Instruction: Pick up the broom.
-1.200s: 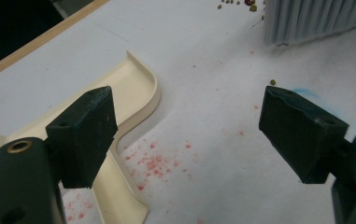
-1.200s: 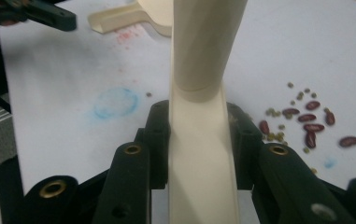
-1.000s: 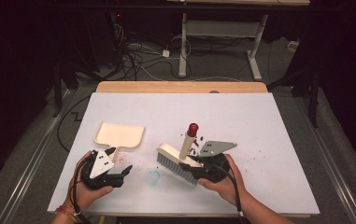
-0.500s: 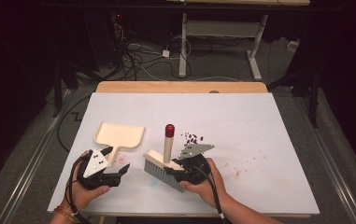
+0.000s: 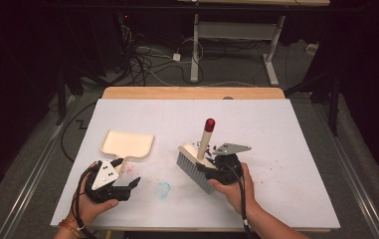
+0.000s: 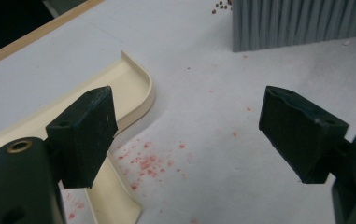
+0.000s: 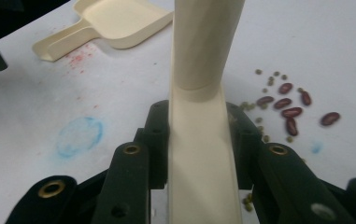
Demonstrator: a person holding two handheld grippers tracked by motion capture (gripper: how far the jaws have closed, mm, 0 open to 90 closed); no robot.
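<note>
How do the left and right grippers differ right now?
The left gripper stands open with nothing between its jaws; the right gripper is shut on the brush handle. The left gripper sits just beside the dustpan handle; the right gripper holds the brush bristles-down near the scattered beans. Both are black, hand-held and low over the white table.

The left gripper rests low with jaws spread wide, while the right gripper stays clamped.
</note>
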